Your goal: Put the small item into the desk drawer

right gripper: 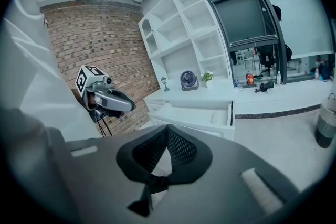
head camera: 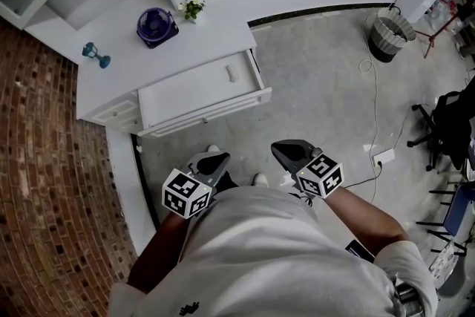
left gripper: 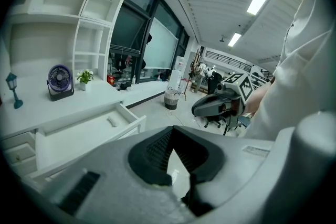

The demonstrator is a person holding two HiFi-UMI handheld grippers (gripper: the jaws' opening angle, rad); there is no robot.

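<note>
The white desk (head camera: 111, 82) has its drawer (head camera: 194, 94) pulled out. A small white item (head camera: 231, 73) lies inside the drawer near its right end; it also shows in the left gripper view (left gripper: 112, 121) and in the right gripper view (right gripper: 214, 118). My left gripper (head camera: 217, 157) is held close to my body over the floor, in front of the drawer and apart from it, jaws shut and empty (left gripper: 170, 131). My right gripper (head camera: 278, 148) hovers beside it to the right, also shut with nothing between its jaws (right gripper: 167, 128).
On the desktop stand a blue fan (head camera: 156, 26), a small potted plant (head camera: 193, 7) and a teal lamp figure (head camera: 96, 54). White shelves rise behind. A waste basket (head camera: 387, 35) stands at the far right, a power strip (head camera: 384, 157) lies on the floor, and a brick wall (head camera: 44, 159) runs along the left.
</note>
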